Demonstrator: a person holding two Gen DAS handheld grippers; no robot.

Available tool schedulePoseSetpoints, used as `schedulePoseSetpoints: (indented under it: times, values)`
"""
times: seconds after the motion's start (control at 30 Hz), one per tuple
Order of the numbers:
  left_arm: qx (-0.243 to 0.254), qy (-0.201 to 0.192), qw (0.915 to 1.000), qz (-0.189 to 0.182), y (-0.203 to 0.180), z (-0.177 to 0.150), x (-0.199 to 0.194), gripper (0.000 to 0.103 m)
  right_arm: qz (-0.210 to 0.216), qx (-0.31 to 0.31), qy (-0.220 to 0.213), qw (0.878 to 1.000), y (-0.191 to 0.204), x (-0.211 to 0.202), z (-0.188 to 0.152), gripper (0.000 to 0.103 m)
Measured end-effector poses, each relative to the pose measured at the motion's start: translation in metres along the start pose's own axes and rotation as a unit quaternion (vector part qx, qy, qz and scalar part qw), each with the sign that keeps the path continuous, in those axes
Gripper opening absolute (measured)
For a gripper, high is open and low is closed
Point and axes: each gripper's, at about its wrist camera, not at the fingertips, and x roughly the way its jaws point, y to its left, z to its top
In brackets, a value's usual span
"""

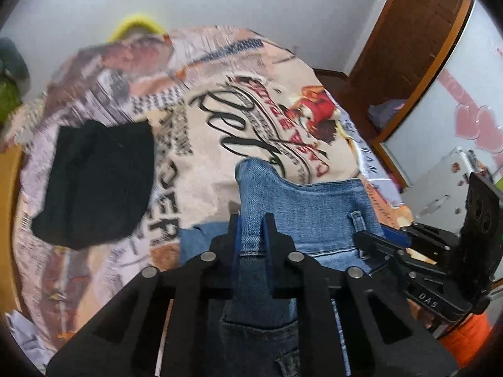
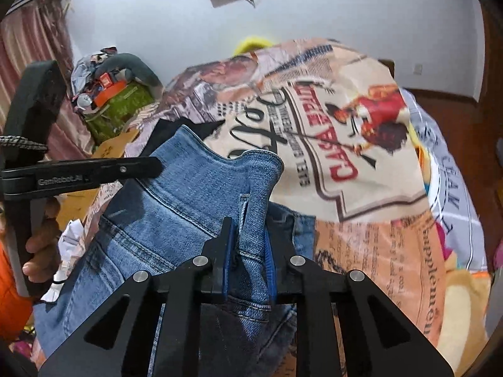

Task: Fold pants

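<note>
The left gripper [image 1: 251, 220] and the right gripper [image 2: 248, 223] each pinch the waistband of the jeans [image 1: 314, 207], lifted above the printed bedspread [image 1: 201, 163]. It seems a fold is beginning; next both ends must travel together, evenly

A home bedroom: printed bedspread [image 1: 220, 157], wooden wardrobe [image 1: 418, 31], curtain [image 2: 28, 47].

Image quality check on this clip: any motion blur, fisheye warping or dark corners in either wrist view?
Left wrist view: the printed newspaper-pattern bedspread and folded black garment are motion-smeared, while the left gripper and blue denim jeans stay sharp. Right wrist view: bedspread text is only mildly soft. Both views: black vignette corners, and fisheye bowing curves the brown wooden door frame.
</note>
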Motion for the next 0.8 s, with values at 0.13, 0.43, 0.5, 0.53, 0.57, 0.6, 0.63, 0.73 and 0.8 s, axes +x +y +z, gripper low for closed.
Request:
schedulePoseSetpoints:
  times: [0.13, 0.43, 0.5, 0.53, 0.57, 0.6, 0.63, 0.73, 0.8]
  values:
    - [0.002, 0.023, 0.9986, 0.048, 0.015, 0.000, 0.017, 0.000, -0.023, 0.011, 0.024, 0.999, -0.008, 0.019, -0.002, 0.014]
    - [0.039, 0.035, 0.9967, 0.063, 0.009, -0.016, 0.014, 0.005, -0.050, 0.007, 0.049, 0.998, -0.010, 0.014, -0.004, 0.023]
    - [0.062, 0.017, 0.9962, 0.059, -0.004, -0.018, 0.000, 0.011, -0.050, -0.003, 0.044, 0.998, -0.003, 0.005, -0.004, 0.026]
    - [0.069, 0.011, 0.9962, 0.051, -0.008, -0.019, -0.007, 0.015, -0.047, -0.006, 0.039, 0.998, 0.000, 0.000, -0.004, 0.030]
    - [0.072, 0.008, 0.9963, 0.047, -0.011, -0.020, -0.010, 0.019, -0.042, -0.009, 0.032, 0.999, 0.003, -0.005, -0.004, 0.032]
    - [0.077, 0.006, 0.9962, 0.042, -0.015, -0.022, -0.015, 0.022, -0.036, -0.013, 0.024, 0.999, 0.007, -0.011, -0.005, 0.036]
    - [0.080, 0.005, 0.9962, 0.036, -0.019, -0.024, -0.018, 0.030, -0.031, -0.016, 0.018, 0.999, 0.011, -0.016, -0.005, 0.037]
    - [0.084, 0.016, 0.9961, 0.024, -0.023, -0.034, -0.018, 0.038, -0.014, -0.024, 0.017, 0.999, 0.022, -0.025, -0.010, 0.039]
    - [0.090, 0.034, 0.9948, 0.034, -0.024, -0.043, -0.010, 0.039, -0.002, -0.031, 0.030, 0.999, 0.029, -0.023, -0.017, 0.040]
